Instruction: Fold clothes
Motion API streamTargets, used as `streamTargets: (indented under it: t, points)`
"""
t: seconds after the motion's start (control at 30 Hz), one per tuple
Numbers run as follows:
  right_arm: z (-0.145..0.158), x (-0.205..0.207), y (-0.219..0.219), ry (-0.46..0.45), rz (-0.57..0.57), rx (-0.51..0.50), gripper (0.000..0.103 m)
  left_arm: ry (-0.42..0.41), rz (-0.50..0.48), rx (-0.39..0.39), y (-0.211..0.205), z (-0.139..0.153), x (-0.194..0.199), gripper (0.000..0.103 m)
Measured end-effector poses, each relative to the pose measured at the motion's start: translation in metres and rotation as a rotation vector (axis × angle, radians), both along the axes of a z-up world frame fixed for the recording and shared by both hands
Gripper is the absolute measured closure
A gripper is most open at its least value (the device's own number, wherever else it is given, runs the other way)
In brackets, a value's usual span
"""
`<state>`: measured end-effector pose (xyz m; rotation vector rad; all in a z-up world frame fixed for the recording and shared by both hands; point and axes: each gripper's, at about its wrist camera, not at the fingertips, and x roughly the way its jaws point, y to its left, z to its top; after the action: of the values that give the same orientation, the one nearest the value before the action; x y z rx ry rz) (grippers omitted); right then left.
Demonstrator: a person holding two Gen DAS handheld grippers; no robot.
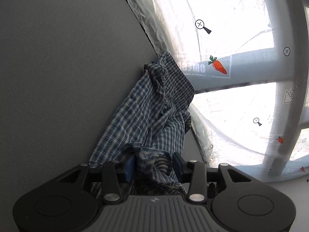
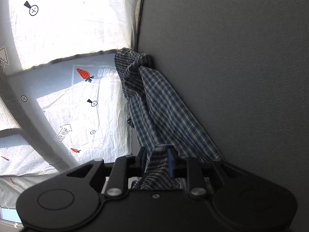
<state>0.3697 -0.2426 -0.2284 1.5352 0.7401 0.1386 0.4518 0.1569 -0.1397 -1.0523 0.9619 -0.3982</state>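
A blue and white checked shirt (image 1: 150,106) lies crumpled in a long strip along the edge of a grey surface (image 1: 67,77). In the left wrist view my left gripper (image 1: 153,164) stands open, with a bunched fold of the shirt lying loose between its blue pads (image 1: 129,165). In the right wrist view the same shirt (image 2: 158,106) runs away from my right gripper (image 2: 156,158). Its jaws are a little apart with a fold of the cloth in the gap, and the pads do not clamp it.
A white sheet (image 1: 231,116) printed with carrots, arrows and small round marks lies beside the grey surface (image 2: 241,77), partly in bright sunlight. The same sheet (image 2: 77,106) fills the left of the right wrist view. The shirt's far end sits right at the border.
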Motion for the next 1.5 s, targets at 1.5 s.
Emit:
streamTargets:
  t: [1.5]
  points:
    - [0.075,-0.117,0.073,0.110,0.046,-0.642,0.053,0.018,-0.030,0.481,-0.017,0.028,-0.102,0.028]
